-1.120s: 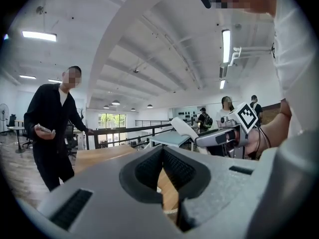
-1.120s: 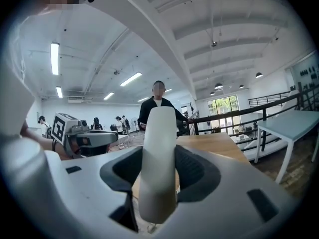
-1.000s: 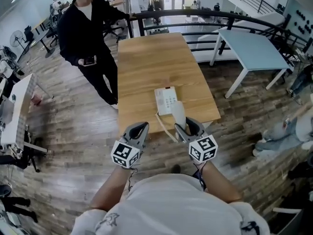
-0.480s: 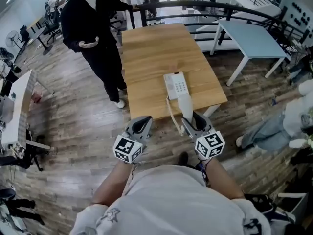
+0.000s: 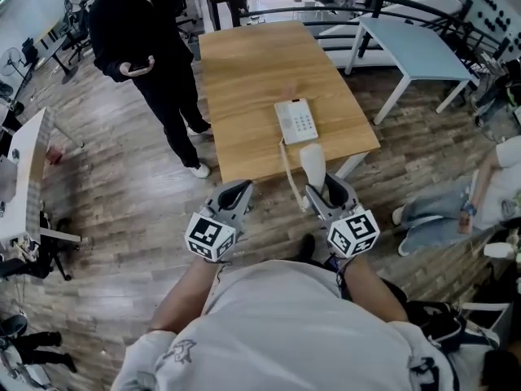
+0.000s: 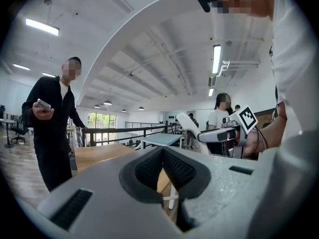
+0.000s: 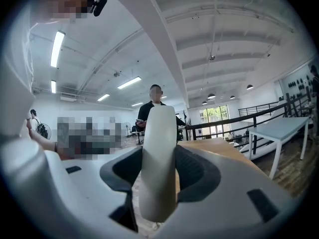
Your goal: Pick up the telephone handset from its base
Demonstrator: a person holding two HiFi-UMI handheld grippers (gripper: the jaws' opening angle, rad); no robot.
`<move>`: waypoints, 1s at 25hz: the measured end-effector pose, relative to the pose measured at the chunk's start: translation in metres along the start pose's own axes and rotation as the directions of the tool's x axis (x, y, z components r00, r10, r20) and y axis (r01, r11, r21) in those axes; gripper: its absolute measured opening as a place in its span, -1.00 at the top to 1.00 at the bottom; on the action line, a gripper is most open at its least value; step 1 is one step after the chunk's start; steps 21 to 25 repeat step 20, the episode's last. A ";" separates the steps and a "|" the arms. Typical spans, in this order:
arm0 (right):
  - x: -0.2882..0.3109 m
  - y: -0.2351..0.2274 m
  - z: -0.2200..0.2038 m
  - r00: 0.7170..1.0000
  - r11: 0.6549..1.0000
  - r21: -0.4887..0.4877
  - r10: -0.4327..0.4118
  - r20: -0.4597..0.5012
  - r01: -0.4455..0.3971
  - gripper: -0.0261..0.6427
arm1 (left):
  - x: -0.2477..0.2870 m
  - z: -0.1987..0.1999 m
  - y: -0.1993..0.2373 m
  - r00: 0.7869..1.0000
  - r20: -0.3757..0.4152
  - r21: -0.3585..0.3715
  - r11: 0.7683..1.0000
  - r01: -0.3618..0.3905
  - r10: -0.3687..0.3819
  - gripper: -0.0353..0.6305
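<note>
Right gripper [image 5: 320, 187] is grasping the handset [image 5: 313, 160], clear of its base [image 5: 295, 121].
Handset is hanging over the counter's [image 5: 244, 72] near edge, cord [image 5: 286, 172] trailing down from the base; left gripper [image 5: 234, 194] is hovering alongside, clenched and empty.

The wooden table [image 5: 244, 72] carries the telephone base [image 5: 295, 122] (toward its near end).
</note>
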State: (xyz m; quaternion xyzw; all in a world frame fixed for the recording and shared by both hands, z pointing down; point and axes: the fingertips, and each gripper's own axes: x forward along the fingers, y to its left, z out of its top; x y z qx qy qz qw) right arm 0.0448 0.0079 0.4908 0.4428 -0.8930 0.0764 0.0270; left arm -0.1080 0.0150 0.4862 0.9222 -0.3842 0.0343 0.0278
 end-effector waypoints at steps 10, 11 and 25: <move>0.002 0.005 0.000 1.000 1.000 0.001 -0.017 0.006 0.017 0.28 | -0.001 0.002 0.006 1.000 0.017 -0.005 1.000 0.015 -0.015 0.88; 0.002 0.005 0.000 1.000 1.000 0.001 -0.018 0.007 0.018 0.28 | -0.001 0.002 0.007 1.000 0.020 -0.005 1.000 0.015 -0.014 0.88; 0.009 0.004 0.003 1.000 1.000 0.005 -0.020 0.012 0.020 0.28 | 0.001 0.006 0.015 0.999 0.030 -0.003 1.000 0.012 -0.012 0.88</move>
